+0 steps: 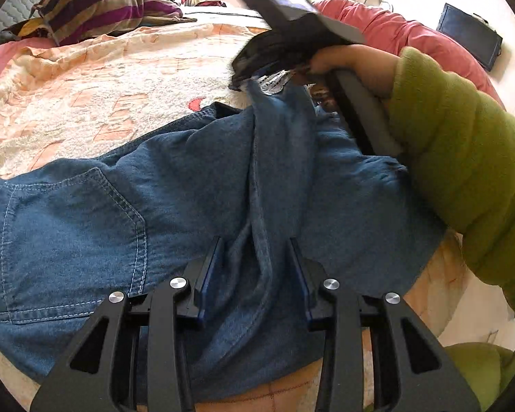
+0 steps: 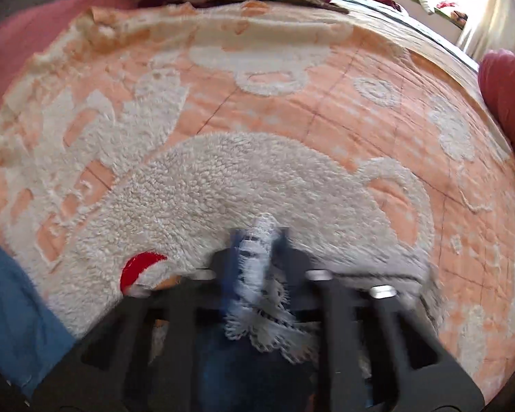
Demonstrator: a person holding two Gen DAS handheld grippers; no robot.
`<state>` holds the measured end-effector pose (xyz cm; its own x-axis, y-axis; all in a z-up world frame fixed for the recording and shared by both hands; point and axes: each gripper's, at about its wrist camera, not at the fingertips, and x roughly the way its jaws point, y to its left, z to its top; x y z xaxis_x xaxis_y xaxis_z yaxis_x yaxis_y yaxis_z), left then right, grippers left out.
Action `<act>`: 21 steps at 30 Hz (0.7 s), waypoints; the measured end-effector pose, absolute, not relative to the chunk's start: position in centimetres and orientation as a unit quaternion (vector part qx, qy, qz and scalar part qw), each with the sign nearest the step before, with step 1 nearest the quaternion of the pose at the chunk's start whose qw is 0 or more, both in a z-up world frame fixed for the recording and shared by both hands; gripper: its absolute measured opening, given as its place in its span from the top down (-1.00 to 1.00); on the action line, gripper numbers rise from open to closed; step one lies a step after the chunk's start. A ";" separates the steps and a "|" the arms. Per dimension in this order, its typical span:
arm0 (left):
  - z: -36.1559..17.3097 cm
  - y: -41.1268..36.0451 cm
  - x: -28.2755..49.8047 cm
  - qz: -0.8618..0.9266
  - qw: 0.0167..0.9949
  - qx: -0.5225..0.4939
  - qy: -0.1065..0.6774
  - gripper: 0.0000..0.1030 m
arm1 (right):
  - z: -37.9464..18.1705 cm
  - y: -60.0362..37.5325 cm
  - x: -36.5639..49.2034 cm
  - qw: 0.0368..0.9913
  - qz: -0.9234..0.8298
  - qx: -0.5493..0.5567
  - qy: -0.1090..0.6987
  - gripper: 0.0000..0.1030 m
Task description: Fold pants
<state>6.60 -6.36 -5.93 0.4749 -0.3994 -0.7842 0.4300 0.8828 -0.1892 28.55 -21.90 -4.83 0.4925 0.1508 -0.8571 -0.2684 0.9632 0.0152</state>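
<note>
Right tool [image 2: 257,240] clamps the pants' [image 1: 223,185] frayed hem over the blanket [image 2: 257,110]; left tool [image 1: 255,250] gapes (striped pillow [image 1: 96,7] behind).

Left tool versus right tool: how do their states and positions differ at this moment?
1. The left tool is open, its fingers astride a ridge of the jeans; the right tool is shut on the frayed white hem.
2. The left tool sits low over the seat area near the back pocket; the right tool holds its fabric lifted above the blanket.
Both work on the same jeans.
</note>
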 end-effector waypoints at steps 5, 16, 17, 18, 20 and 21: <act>-5.4 -5.8 6.0 -0.248 0.862 0.003 0.442 -0.10 | -0.9 -26.5 24.6 0.885 0.125 -0.001 0.449 0.90; -5.3 -6.3 6.4 -0.234 0.875 0.023 0.423 0.71 | 4.0 -36.2 14.1 0.901 0.097 0.075 0.415 0.90; -5.2 -6.2 6.6 -0.235 0.875 0.022 0.422 0.76 | 4.0 -36.8 13.4 0.900 0.098 0.080 0.417 0.90; -4.8 -5.8 6.5 -0.239 0.876 0.018 0.419 0.79 | 4.1 -37.5 12.3 0.898 0.100 0.088 0.420 0.90; -4.3 -5.3 6.5 -0.243 0.878 0.016 0.412 0.87 | 4.0 -38.3 10.4 0.894 0.101 0.096 0.426 0.90; -4.0 -5.1 6.2 -0.245 0.880 0.018 0.406 0.87 | 4.0 -38.5 9.3 0.893 0.101 0.095 0.428 0.90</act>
